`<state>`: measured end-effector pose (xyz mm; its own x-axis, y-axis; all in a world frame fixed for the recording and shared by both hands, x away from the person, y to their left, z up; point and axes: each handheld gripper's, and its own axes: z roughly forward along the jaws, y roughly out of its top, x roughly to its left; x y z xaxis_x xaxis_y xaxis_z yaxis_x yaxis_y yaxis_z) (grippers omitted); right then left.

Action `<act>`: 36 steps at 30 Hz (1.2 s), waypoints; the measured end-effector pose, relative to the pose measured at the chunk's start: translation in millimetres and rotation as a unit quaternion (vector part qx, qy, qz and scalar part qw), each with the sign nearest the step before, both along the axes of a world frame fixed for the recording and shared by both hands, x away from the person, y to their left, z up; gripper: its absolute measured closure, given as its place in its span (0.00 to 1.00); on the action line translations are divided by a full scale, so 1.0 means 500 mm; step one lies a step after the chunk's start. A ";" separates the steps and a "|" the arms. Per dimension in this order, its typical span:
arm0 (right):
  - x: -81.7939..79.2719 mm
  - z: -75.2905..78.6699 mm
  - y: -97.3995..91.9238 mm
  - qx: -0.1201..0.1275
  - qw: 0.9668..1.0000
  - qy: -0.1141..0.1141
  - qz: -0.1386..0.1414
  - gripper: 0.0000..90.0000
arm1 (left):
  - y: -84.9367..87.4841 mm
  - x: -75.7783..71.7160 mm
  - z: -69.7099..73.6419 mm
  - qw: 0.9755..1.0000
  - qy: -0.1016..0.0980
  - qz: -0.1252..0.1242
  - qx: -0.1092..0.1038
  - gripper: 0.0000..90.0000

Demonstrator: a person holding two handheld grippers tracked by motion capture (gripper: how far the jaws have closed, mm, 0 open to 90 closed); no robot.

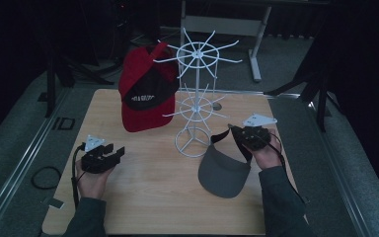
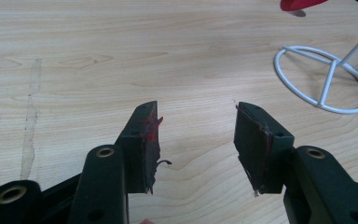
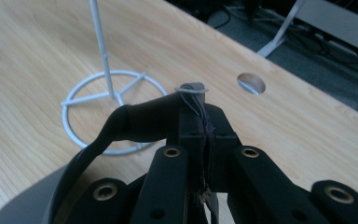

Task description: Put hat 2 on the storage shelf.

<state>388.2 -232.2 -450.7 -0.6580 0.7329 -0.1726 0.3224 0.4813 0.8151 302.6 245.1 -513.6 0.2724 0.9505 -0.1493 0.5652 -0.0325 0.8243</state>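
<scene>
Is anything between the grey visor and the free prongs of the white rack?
Nothing visible. The right tool holds the grey visor by its strap beside the white rack; the red cap hangs on the rack's far left side.

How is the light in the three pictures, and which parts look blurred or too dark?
High view: dim and bluish, black surroundings, yet the red cap and white wire rack read clearly. Left gripper view: bright, even light on the sharp wooden table. Right gripper view: bright; the near grey visor is soft, the background slightly blurred.
</scene>
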 end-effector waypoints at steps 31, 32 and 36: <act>-0.081 0.083 -0.022 0.094 0.993 -0.063 0.026 0.98 | -0.003 -0.001 -0.002 1.000 0.002 -0.001 -0.001 0.56; -0.083 0.086 -0.022 0.095 0.993 -0.066 0.027 0.98 | -0.003 -0.001 -0.002 1.000 0.002 -0.001 0.000 0.56; -0.091 0.098 -0.024 0.099 0.992 -0.075 0.031 0.98 | -0.003 -0.002 -0.002 1.000 0.002 -0.002 0.001 0.56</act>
